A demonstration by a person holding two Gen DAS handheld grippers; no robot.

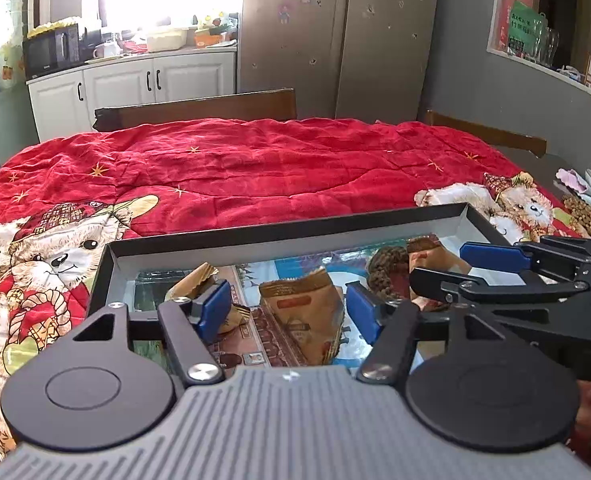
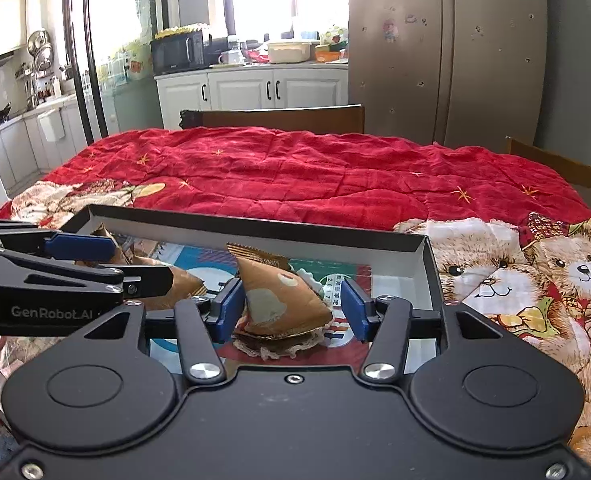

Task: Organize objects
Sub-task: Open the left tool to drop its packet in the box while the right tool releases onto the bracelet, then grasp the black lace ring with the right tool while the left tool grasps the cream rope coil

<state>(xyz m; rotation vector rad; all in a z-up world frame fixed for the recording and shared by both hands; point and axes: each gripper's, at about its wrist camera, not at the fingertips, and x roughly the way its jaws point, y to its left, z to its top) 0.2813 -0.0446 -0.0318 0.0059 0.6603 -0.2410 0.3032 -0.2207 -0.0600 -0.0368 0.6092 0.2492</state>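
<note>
A black tray (image 1: 279, 226) with grey inner walls sits on the red quilt near me; it also shows in the right wrist view (image 2: 255, 234). Several brown snack packets lie in it. My left gripper (image 1: 285, 312) is open above the tray, its blue pads on either side of a brown packet (image 1: 303, 312) without touching. My right gripper (image 2: 293, 308) is open around another brown packet (image 2: 279, 300) that rests on a dark round pastry (image 2: 275, 344). The right gripper also shows in the left wrist view (image 1: 475, 268), and the left gripper in the right wrist view (image 2: 107, 264).
The red quilt with teddy-bear prints (image 1: 255, 168) covers the table. Brown pellets and crumpled wrappers (image 1: 587, 208) lie at the right edge. Wooden chair backs (image 1: 199, 108) stand behind the table. Kitchen cabinets (image 1: 135, 84) and a fridge (image 1: 335, 40) lie beyond.
</note>
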